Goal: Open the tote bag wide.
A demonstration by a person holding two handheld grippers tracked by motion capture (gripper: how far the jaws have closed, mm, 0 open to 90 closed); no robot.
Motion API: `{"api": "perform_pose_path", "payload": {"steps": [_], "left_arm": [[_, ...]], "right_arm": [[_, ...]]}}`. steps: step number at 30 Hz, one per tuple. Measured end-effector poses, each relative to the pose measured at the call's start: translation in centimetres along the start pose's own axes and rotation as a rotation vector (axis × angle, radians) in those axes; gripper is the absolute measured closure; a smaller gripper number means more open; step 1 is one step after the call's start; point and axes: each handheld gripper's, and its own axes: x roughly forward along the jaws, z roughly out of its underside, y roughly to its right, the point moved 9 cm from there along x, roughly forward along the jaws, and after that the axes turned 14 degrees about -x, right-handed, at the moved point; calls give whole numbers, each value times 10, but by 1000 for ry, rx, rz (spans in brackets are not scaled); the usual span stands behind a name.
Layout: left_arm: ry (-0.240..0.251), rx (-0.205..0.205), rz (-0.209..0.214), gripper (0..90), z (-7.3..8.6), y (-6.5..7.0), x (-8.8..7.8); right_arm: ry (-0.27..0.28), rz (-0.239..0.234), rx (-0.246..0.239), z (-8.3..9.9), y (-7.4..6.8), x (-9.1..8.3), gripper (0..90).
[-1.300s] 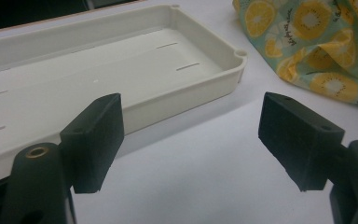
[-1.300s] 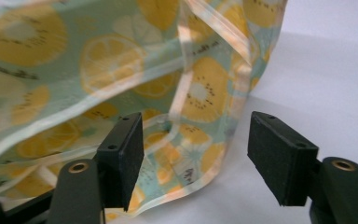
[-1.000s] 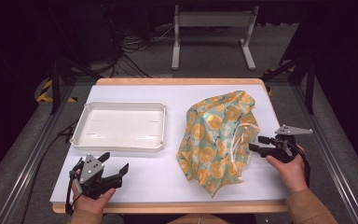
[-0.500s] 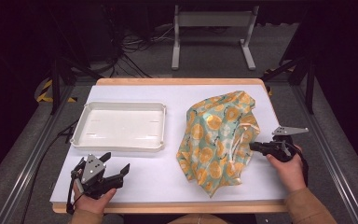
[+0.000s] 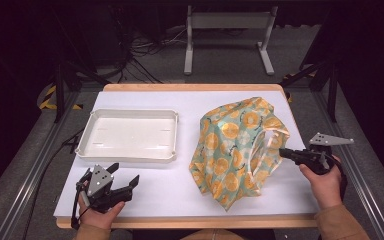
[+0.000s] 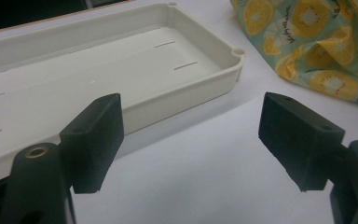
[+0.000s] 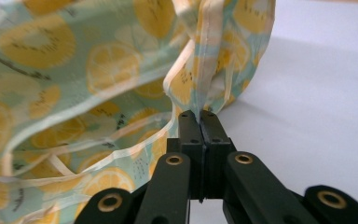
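You get a brightly lit white tabletop [image 5: 170, 195] in the high view, while the frame's top and sides sink into near-black. Light falls from above, leaving soft shadows. In the right gripper view, the lemon-printed teal fabric bag [image 7: 74, 70] blurs at upper left.

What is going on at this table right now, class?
A person works with tongs in each hand. The right tongs have just closed on the pale handle strap of the lemon-print bag, which sits crumpled on the white table. The left tongs hang open near the front edge, beside the empty white tray, holding nothing.
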Motion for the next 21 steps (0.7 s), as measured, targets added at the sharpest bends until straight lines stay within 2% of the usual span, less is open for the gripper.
{"api": "perform_pose_path", "payload": {"steps": [9,15,21], "left_arm": [[1,2,-3,228,-1,0,-1],[1,-3,-3,228,0,1,0],[0,-5,-4,228,-1,0,-1]], "right_arm": [[110,12,-52,-34,-9,-28,900],[167,12,-107,-56,-16,-37,900],[206,11,-139,-76,-22,-44,900]]}}
